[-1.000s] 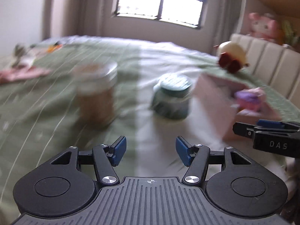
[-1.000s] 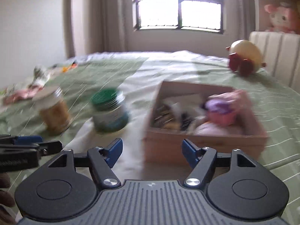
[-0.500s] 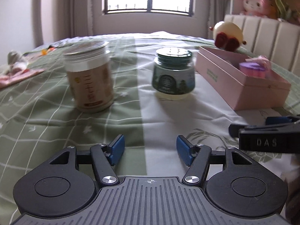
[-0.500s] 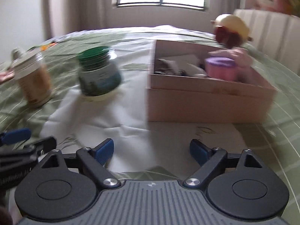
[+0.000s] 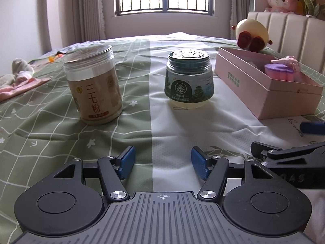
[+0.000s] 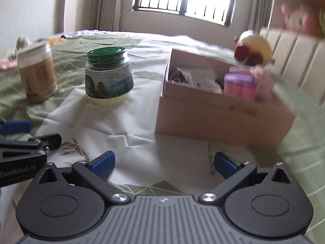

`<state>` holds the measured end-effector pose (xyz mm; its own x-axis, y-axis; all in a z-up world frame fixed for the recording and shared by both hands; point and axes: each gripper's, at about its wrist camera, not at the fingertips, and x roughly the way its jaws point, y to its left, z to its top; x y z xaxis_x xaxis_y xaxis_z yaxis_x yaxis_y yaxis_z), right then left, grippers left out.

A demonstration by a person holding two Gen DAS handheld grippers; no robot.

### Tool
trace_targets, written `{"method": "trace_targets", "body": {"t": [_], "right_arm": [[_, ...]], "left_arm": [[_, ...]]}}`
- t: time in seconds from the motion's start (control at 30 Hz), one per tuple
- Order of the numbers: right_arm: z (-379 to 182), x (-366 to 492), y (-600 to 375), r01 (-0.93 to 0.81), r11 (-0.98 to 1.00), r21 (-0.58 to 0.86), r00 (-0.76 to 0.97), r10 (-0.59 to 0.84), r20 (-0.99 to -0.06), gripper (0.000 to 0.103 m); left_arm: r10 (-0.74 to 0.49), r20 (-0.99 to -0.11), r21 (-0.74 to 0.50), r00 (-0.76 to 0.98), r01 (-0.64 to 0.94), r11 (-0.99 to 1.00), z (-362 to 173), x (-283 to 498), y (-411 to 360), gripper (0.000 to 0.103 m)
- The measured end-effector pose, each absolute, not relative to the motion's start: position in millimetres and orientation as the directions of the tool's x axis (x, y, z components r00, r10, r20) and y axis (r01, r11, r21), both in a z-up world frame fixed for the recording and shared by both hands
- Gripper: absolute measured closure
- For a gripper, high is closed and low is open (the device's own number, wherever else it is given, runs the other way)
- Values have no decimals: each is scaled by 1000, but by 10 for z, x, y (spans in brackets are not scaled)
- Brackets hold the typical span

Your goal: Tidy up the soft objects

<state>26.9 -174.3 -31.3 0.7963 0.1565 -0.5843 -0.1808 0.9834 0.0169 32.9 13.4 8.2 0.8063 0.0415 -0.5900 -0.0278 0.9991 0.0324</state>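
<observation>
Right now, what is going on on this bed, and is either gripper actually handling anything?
Nothing is held. The left gripper and right gripper both hover open and empty above the green bedspread. Ahead stand a tan powder jar and a green-lidded jar, both upright. To the right, the open pink box already holds a purple-topped item. Socks or cloths lie loose far left.
</observation>
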Motion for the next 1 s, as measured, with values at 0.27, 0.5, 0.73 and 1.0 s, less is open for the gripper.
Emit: {"method": "trace_targets", "body": {"t": [0.27,0.5,0.73,1.0], "right_arm": [[-345,272,-1763,-182,982,43,796,173,-580,0],[-350,275,-1770,-182,982,46,797,175,-578,0],[-350,269,-1776,-182,982,49,798,176,-577,0],[-351,269,-1777,-182,982,49,798,176,-577,0]], "left_arm": [[87,-583,83,808,-47,995,68,337,54,36],[89,-582,87,808,-46,995,65,336,58,36],[87,-582,88,809,-44,995,65,340,66,36],[87,-582,87,809,-44,995,63,339,67,36]]}}
